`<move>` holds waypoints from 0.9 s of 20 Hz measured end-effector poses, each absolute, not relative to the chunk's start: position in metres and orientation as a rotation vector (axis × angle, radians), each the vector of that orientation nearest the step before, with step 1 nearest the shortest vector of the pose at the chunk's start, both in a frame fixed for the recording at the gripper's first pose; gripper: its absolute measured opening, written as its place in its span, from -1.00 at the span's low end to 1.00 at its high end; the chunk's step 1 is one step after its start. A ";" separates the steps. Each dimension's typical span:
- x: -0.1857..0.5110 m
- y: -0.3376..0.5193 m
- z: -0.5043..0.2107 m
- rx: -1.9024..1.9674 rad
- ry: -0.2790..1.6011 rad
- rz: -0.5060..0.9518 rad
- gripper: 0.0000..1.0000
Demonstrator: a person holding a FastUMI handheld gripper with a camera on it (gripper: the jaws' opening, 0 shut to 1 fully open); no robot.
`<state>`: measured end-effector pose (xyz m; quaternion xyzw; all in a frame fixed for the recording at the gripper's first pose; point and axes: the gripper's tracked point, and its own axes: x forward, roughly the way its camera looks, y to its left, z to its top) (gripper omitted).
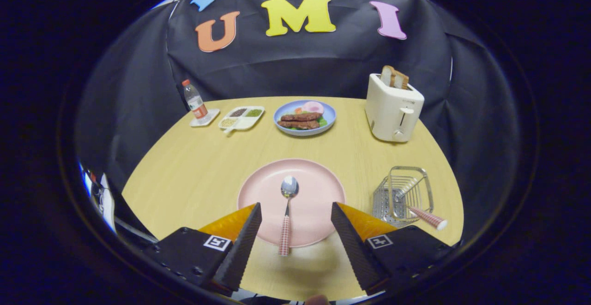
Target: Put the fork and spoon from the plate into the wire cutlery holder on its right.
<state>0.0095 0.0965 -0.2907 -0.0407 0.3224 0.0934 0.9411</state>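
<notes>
On the plate (318, 189) the spoon (287, 212) lies bowl far, handle near, poking over the near rim between our spread fingers — the gripper (295, 212) holds nothing. To the right, the fork (418, 203) already leans in the holder (406, 192), handle jutting out. Our worry: we pinch the thin handle off-centre and the spoon swivels — or knocks the fork going in.

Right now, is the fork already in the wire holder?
In: the fork leans inside the wire holder. The open gripper straddles the spoon.
</notes>
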 end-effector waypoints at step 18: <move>0.022 0.099 -0.353 -0.137 0.888 0.117 -0.87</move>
